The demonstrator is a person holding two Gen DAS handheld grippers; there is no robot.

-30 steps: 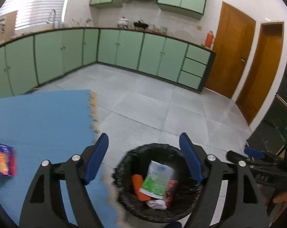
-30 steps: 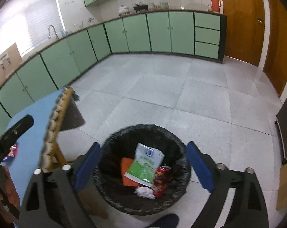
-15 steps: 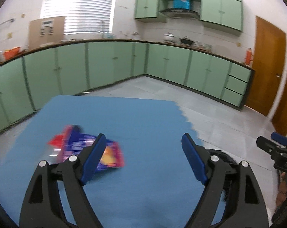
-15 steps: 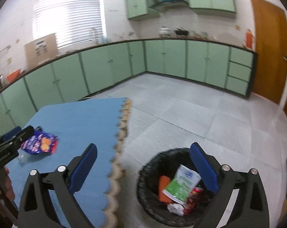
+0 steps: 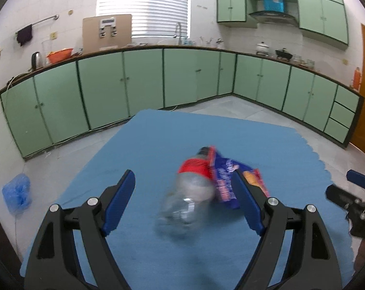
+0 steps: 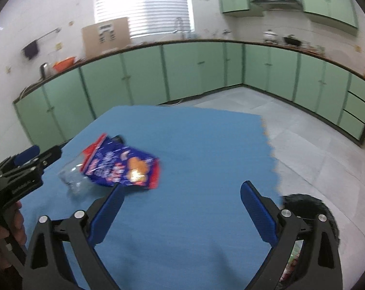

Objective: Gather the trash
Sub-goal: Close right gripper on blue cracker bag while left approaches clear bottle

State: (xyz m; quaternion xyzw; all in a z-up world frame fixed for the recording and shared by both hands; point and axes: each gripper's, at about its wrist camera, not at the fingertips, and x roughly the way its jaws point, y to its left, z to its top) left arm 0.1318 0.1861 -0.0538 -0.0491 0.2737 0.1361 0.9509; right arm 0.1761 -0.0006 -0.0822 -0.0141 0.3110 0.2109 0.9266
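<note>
Done: bin (image 6: 310, 207) beside the mat (image 5: 158, 149) already holds some trash.
Left: bottle (image 5: 189, 193) and snack bag (image 6: 124, 166) lie on the mat.
Jaws: left gripper (image 5: 182, 203) and right gripper (image 6: 180, 215) both wide, holding nothing.

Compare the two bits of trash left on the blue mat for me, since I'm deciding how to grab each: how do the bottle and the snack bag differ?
The plastic bottle is clear with a red label; the snack bag is opaque blue with printed pictures. The bottle is rounded and bulky; the bag lies flat and crumpled. The bag partly overlaps the bottle. Both lie on the blue mat, and no gripper holds either.
</note>
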